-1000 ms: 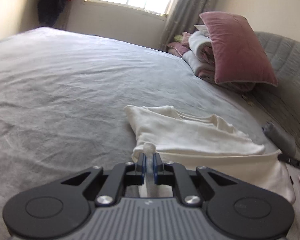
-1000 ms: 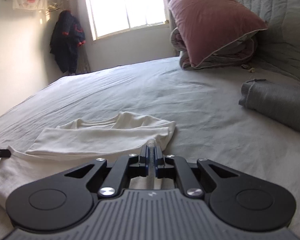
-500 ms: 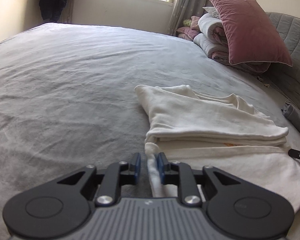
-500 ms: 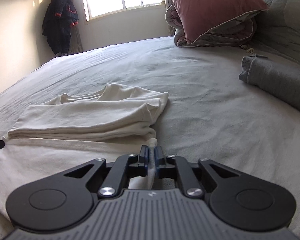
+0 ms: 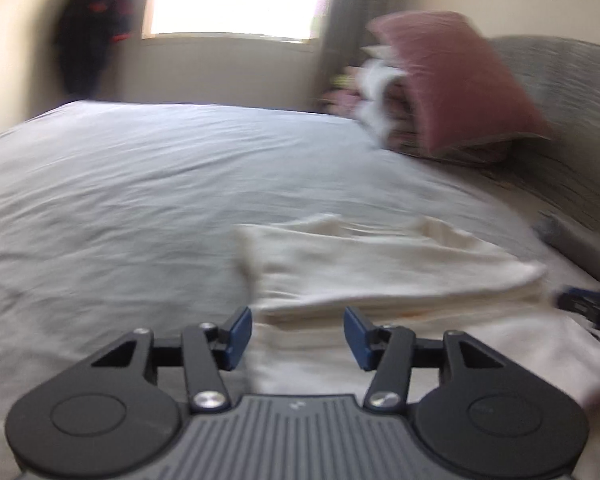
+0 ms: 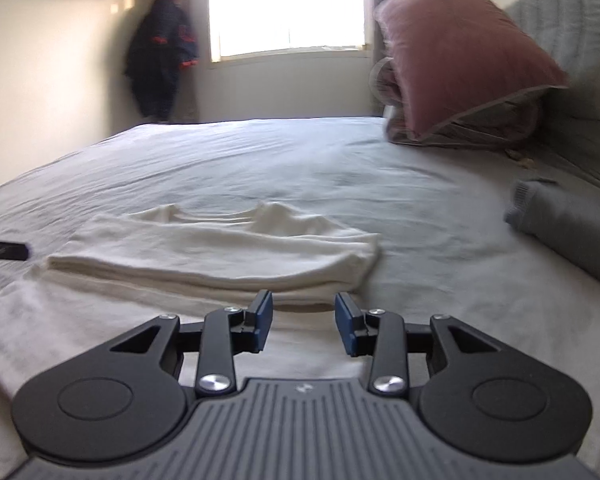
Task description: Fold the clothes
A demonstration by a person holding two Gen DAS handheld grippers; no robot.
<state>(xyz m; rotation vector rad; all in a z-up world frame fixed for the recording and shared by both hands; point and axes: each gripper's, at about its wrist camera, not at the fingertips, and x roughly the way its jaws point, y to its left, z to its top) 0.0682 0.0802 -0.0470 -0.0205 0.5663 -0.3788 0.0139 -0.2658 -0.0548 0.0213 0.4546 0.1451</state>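
A cream-white garment [image 5: 388,268] lies partly folded on the grey bed, its upper part doubled over the lower part. It also shows in the right wrist view [image 6: 220,248]. My left gripper [image 5: 298,330] is open and empty, just above the garment's near left edge. My right gripper [image 6: 303,320] is open and empty, just above the garment's near right edge. The tip of the right gripper shows at the right of the left wrist view [image 5: 588,306], and the tip of the left gripper at the left of the right wrist view [image 6: 4,250].
The grey bed sheet [image 5: 120,200] spreads wide to the left. A pink pillow [image 6: 460,60] on folded bedding stands at the headboard. A rolled grey cloth [image 6: 568,224] lies to the right. A dark jacket [image 6: 160,60] hangs by the window.
Both grippers have opened and let go of the garment's edge, which now lies flat on the bed. Both have drawn back and tilted up slightly.
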